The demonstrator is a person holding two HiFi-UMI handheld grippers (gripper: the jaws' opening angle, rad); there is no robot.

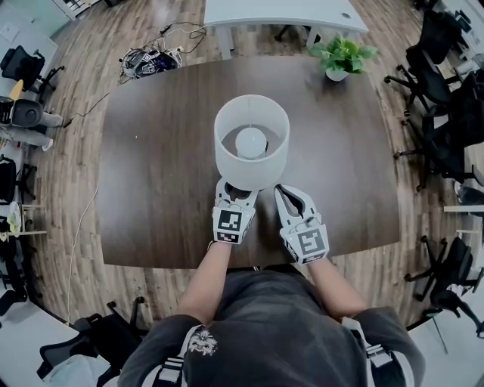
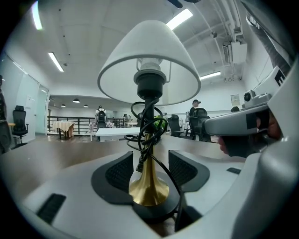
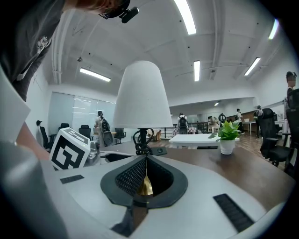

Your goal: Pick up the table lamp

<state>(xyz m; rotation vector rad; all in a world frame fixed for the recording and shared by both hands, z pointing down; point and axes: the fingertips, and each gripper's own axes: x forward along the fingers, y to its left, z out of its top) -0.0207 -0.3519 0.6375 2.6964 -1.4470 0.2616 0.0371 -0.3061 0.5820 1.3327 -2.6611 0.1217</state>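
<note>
The table lamp (image 1: 251, 143) stands upright in the middle of the dark wooden table (image 1: 151, 166), with a white shade (image 2: 148, 65), a brass foot (image 2: 148, 189) and a black cord (image 2: 148, 122) wound round its stem. My left gripper (image 1: 237, 190) is open, its jaws on either side of the brass foot, pads not pressing on it. My right gripper (image 1: 280, 189) sits just to the right of the lamp's base with its fingertips together and nothing held. In the right gripper view the lamp (image 3: 142, 95) rises just beyond the shut right gripper (image 3: 145, 158).
A potted plant (image 1: 340, 57) stands at the table's far right. A white table (image 1: 283, 15) lies beyond, with tangled cables (image 1: 151, 59) on the floor at far left. Office chairs (image 1: 446, 113) line the right side.
</note>
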